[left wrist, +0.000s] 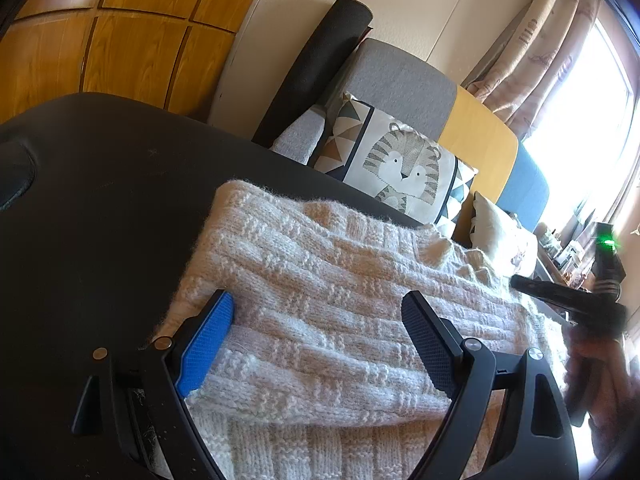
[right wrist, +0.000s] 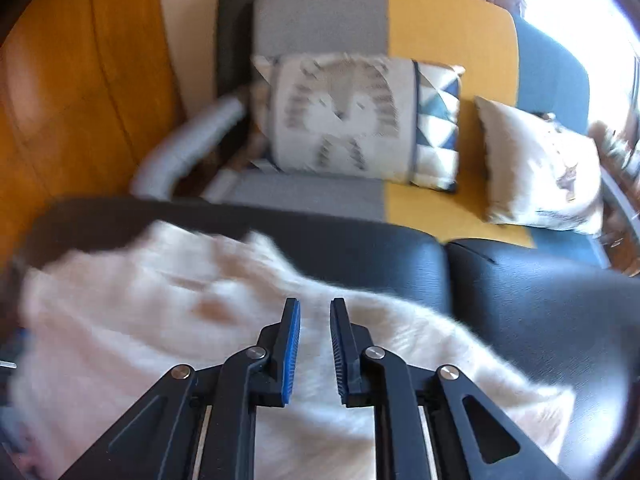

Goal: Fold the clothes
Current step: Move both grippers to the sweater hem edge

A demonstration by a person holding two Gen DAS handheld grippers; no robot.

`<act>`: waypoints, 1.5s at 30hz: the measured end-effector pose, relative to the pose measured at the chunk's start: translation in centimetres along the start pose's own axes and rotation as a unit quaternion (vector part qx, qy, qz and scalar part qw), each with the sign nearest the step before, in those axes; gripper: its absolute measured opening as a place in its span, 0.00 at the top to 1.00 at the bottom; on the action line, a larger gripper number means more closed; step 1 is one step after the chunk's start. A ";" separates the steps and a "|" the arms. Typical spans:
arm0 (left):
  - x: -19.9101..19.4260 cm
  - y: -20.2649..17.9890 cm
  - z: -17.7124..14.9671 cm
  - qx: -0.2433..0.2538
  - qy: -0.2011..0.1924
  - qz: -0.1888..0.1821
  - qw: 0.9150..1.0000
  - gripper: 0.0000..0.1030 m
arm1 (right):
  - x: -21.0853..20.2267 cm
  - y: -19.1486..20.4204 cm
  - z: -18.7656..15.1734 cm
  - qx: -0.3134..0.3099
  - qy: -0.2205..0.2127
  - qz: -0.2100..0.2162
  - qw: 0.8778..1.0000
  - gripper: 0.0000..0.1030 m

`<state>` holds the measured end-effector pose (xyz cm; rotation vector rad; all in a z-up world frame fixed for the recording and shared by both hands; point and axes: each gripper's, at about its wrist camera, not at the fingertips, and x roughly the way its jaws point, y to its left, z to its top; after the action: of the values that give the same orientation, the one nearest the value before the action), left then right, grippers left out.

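Clearly the cream knitted sweater (left wrist: 320, 300) lies spread on the black padded bench (left wrist: 100, 200), with one layer already doubled over another so that a thick folded edge runs across the near side in the left wrist view. It sits close to the bench's far edge, just in front of a sofa (right wrist: 320, 200) of grey, yellow and blue panels that carries a tiger-print cushion (left wrist: 400, 168) and a plain cream cushion (right wrist: 536, 168).

The left gripper (left wrist: 320, 340) rests low over the folded part with its jaws spread wide, one finger on each side of the knit and neither pad pressing on it. My reading is that it stays there to steady or guard the fold while the other hand works. It points down at a moderate slope toward the garment.

The right gripper (right wrist: 314, 344) points more steeply down over the sweater's other end. Its jaws stand only a narrow gap apart, with nothing caught between the blue pads (right wrist: 292, 352); the knit shows behind and below them, not in the slot. The heavy blur in the right wrist view suggests this hand is in motion, probably travelling toward a new hold. In the left wrist view the right gripper appears at the far right edge, held in a person's hand (left wrist: 596, 376).
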<state>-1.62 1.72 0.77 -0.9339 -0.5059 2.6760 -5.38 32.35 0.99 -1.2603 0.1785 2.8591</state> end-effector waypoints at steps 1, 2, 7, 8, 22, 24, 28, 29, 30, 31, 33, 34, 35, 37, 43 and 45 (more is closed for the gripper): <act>0.0 0.0 0.0 0.000 0.000 0.000 1.000 0.14 | -0.8 0.3 -0.4 0.007 -0.004 0.012 1.000 0.86; 0.0 0.0 0.0 0.000 0.000 0.000 1.000 0.14 | -1.5 0.7 -0.9 0.012 -0.005 0.021 1.000 0.86; 0.0 -0.1 0.0 0.001 0.001 0.001 1.000 0.14 | -3.3 2.6 -5.3 -0.015 0.012 0.025 1.000 0.85; 0.0 -0.1 0.0 0.002 0.002 0.002 1.000 0.14 | -3.1 2.4 -5.8 -0.015 0.008 0.024 1.000 0.85; 0.7 -1.6 0.7 0.035 0.065 0.021 0.997 0.07 | -11.5 3.8 -11.1 -0.019 -0.006 0.043 0.999 0.77; 0.3 -2.4 0.8 0.061 0.102 0.031 0.992 0.07 | -12.9 3.6 -13.8 -0.045 0.016 0.014 0.999 0.77; -3.7 -2.6 -0.4 0.049 0.128 -0.029 0.990 0.07 | -14.7 0.5 -18.0 -0.018 0.044 0.011 0.999 0.76; -5.1 -2.3 -1.0 0.043 0.129 -0.035 0.990 0.07 | -15.0 -0.3 -18.8 -0.016 0.039 0.016 0.999 0.76; -6.5 -2.0 -1.8 0.038 0.129 -0.036 0.990 0.07 | -15.3 -1.0 -19.5 -0.013 0.033 0.022 0.999 0.76; -7.8 -1.4 -2.7 0.033 0.130 -0.027 0.991 0.07 | -15.5 -1.5 -19.8 -0.014 0.033 0.013 0.999 0.76; -9.7 -0.4 -4.2 0.029 0.136 -0.020 0.990 0.07 | -15.9 -2.4 -20.3 -0.015 0.032 -0.005 0.999 0.66; -10.5 -0.1 -4.9 0.028 0.139 -0.016 0.990 0.07 | -16.0 -2.8 -20.4 -0.006 0.030 0.001 1.000 0.64; -11.4 0.0 -5.7 0.031 0.143 -0.012 0.989 0.07 | -15.9 -3.3 -20.3 0.006 0.031 0.013 0.999 0.64; -13.0 0.2 -7.2 0.037 0.144 0.005 0.989 0.07 | -16.0 -4.1 -20.2 0.034 0.033 0.031 0.998 0.64; -16.1 1.3 -9.8 0.047 0.116 0.028 0.992 0.07 | -19.2 -3.4 -21.0 0.049 0.014 0.093 0.994 0.65; -16.0 0.6 -10.3 0.079 0.118 0.046 0.989 0.07 | -19.8 -2.5 -21.6 0.025 0.015 0.092 0.995 0.65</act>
<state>17.04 -1.98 1.72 -1.2322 -0.1998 2.5897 24.01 33.17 0.87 -1.3448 0.3837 2.9669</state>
